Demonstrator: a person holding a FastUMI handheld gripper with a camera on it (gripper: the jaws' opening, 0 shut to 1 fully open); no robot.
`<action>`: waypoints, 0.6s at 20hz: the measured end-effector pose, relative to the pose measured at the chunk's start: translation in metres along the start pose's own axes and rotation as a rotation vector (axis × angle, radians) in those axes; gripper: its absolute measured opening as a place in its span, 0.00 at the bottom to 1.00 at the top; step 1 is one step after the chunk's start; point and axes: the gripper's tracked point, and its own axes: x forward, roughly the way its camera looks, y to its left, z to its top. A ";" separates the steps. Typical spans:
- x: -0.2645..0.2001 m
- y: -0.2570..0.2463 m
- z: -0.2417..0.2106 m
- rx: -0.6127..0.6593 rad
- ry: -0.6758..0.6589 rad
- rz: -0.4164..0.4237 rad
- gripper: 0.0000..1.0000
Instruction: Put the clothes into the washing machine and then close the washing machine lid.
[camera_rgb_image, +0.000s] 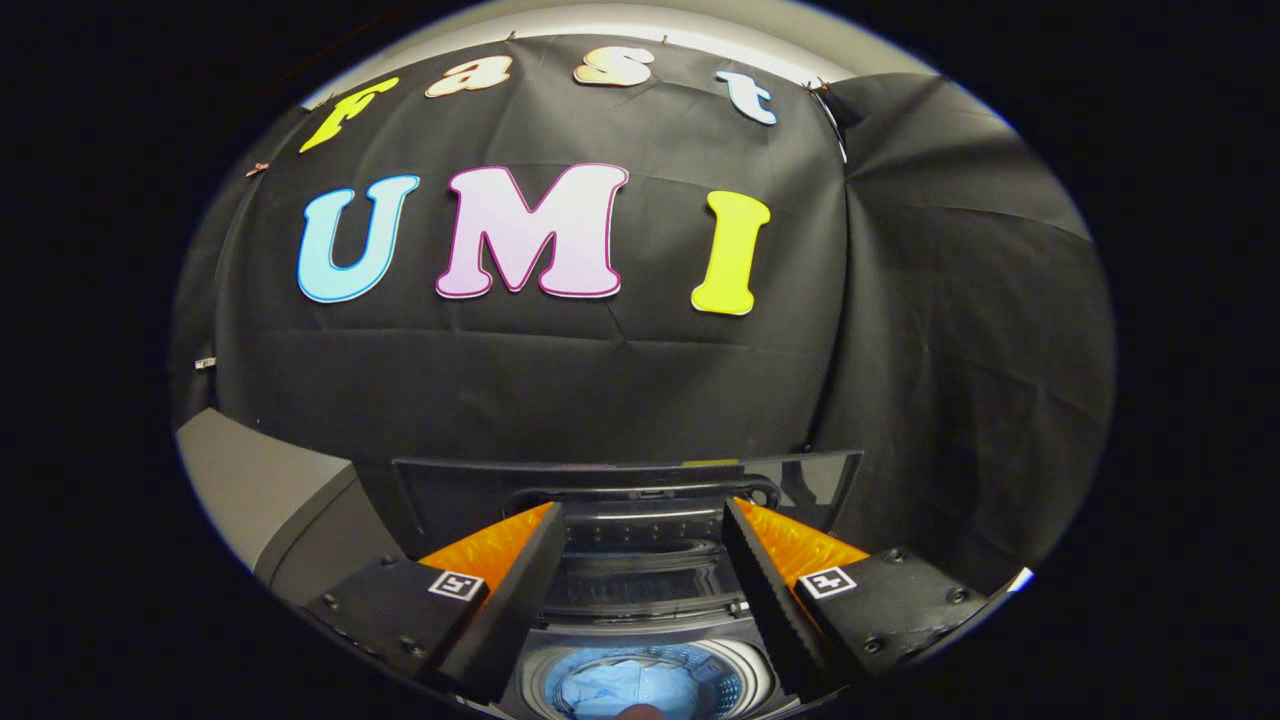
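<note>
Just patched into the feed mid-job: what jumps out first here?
The gripper hangs open with nothing between its fingers, straight above the washing machine. Between the fingers you look down into the round drum, where a light blue garment already lies. Beyond the fingertips the lid stands raised against the black cloth wall, so closing it is not yet done.

Clothes in drum, perhaps partly cut off.

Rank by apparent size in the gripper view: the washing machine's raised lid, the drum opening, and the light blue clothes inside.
1. Raised lid
2. Drum opening
3. Light blue clothes

The open claw hides part of each, so the ranking is approximate.
</note>
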 end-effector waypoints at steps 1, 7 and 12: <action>0.006 -0.001 0.005 0.003 -0.003 -0.002 0.98; 0.034 -0.009 0.023 0.052 -0.009 -0.014 0.99; 0.062 -0.010 0.016 0.047 0.058 -0.011 0.98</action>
